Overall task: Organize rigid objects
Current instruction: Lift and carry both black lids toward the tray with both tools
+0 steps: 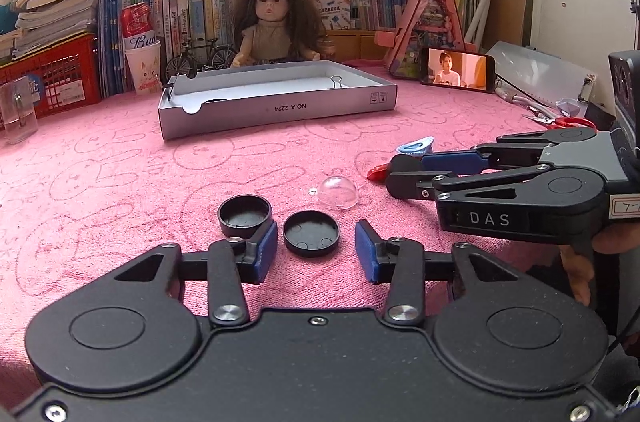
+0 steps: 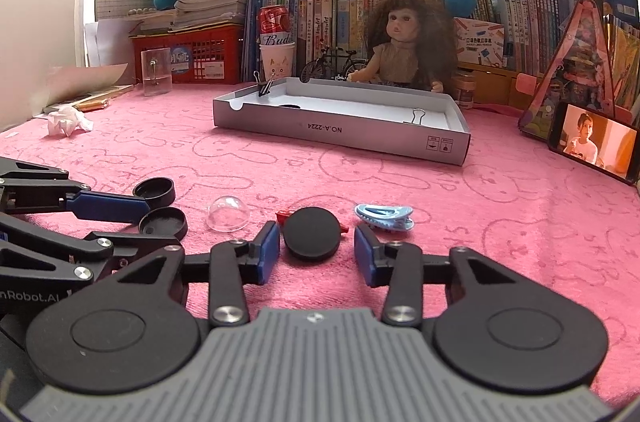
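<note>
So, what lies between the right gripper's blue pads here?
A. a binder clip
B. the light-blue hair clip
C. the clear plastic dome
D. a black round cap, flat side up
D: in the right wrist view the black round cap lies on the pink cloth between the open right gripper pads, neither touching it.

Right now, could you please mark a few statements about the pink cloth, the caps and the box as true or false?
1. A black cap lies between the left claw pads, untouched. True.
2. The clear dome sits inside the grey box. False: it rests on the pink cloth.
3. A binder clip lies in the box. True.
4. The right claw lifts a black disc. False: the disc lies on the cloth between open pads.
</note>
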{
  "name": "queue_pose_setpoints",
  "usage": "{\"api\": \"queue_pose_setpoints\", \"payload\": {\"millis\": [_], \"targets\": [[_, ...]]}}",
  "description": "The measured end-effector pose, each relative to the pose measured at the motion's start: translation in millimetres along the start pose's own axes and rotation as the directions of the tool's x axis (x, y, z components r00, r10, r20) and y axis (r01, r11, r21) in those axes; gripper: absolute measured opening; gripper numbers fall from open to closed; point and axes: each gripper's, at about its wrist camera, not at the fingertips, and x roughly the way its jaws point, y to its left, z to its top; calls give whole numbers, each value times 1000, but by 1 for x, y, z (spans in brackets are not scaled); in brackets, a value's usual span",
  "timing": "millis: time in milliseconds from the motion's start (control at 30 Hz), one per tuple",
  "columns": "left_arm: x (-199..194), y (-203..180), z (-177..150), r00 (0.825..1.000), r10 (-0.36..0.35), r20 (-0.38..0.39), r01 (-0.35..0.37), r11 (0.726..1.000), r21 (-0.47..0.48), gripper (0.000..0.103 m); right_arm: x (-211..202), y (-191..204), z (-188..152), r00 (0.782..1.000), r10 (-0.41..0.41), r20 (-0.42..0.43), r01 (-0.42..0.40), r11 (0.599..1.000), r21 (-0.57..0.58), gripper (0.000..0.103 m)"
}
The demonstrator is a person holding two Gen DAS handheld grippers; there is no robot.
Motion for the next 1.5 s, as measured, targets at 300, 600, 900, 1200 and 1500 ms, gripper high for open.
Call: {"api": "queue_pose_setpoints", "payload": {"millis": [300,600,900,1200,1500], "targets": [[3,-3,6,1000,8,6,-8,1000,-9,29,-2,-4,5,1000,26,1,-26,999,47,36],[17,-5,32,1000,18,23,-16,998,-66,29,1,-11,17,1000,-16,23,15,998,55,36],[31,10,55,998,63,20,-60,993,-99,29,11,-30,32,997,-67,26,64,993,97,36],[47,35,84,992,111,53,-103,986,-129,29,30,-52,55,995,-97,15,93,983,157,36],[80,64,121,985,157,78,-142,975,-169,29,58,-64,81,996,-84,12,80,980,181,36]]}}
